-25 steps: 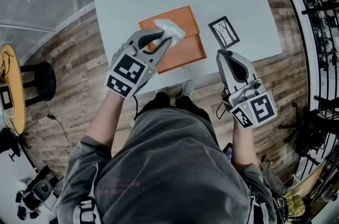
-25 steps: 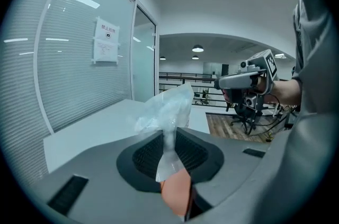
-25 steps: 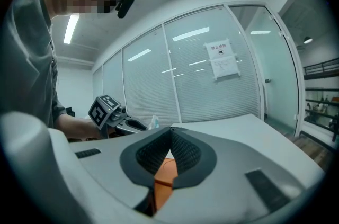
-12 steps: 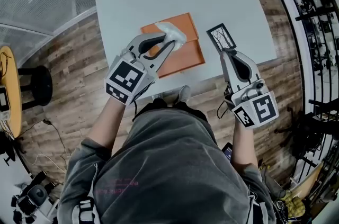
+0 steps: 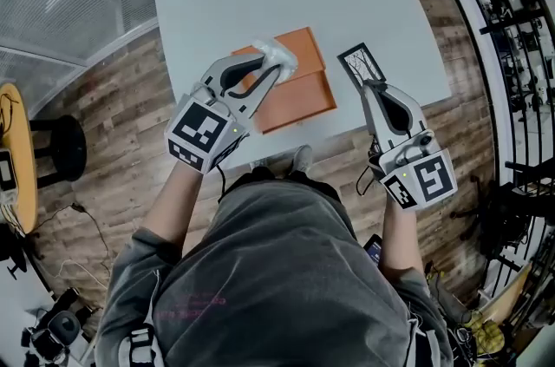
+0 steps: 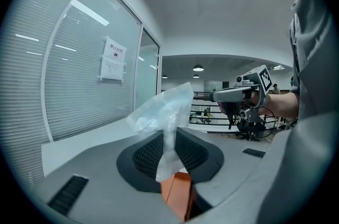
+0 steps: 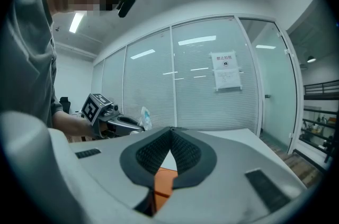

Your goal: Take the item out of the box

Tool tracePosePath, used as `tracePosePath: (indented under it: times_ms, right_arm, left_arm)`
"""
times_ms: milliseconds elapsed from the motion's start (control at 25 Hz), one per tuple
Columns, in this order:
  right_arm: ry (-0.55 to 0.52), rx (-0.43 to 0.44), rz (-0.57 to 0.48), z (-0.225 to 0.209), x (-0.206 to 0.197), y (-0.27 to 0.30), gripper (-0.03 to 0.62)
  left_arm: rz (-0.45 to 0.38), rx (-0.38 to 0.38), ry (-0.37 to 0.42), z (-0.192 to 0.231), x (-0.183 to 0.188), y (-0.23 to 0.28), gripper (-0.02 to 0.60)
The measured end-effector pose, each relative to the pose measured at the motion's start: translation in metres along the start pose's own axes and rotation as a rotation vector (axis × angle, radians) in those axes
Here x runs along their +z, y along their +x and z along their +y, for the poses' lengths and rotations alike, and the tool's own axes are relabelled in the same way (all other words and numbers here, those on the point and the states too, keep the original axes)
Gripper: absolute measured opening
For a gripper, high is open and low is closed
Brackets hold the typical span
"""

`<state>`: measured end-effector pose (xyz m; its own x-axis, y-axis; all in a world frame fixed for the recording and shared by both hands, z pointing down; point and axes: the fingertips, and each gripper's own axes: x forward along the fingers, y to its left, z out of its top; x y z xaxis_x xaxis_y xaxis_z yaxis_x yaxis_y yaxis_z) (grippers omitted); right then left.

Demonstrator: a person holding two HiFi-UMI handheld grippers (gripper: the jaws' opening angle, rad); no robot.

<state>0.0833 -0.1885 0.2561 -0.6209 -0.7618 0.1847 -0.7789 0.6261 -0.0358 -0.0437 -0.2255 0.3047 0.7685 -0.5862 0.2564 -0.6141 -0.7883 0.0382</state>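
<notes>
Though crinkled, clear plastic bag (image 6: 161,112) between ribbed fingers (image 6: 147,155)

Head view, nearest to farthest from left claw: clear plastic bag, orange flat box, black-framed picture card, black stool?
1. Clear plastic bag: in the left claw.
2. Orange flat box: just below.
3. Black-framed picture card: to the right.
4. Black stool: far left.

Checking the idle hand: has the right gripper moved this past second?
Yes, forward in the head view: the right gripper now covers the near end of the black-framed card, which showed whole before.
</notes>
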Motion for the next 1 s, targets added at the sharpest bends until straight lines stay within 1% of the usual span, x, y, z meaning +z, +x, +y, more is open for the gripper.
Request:
tracePosePath:
  times_ms: [320,760,1000]
  right_arm:
    - [-0.009,0.011,0.008,0.004,0.002,0.008,0.001]
    - [-0.046,0.028,0.042,0.023,-0.003,0.029,0.000]
    - [-0.051,0.033,0.042,0.032,-0.003,0.037,0.000]
  left_arm:
    - [0.013,-0.013,0.000,0.004,-0.004,0.004,0.078]
    - [-0.014,-0.045,0.001,0.014,-0.005,0.002,0.078]
    - [0.004,-0.055,-0.002,0.016,-0.009,-0.001,0.078]
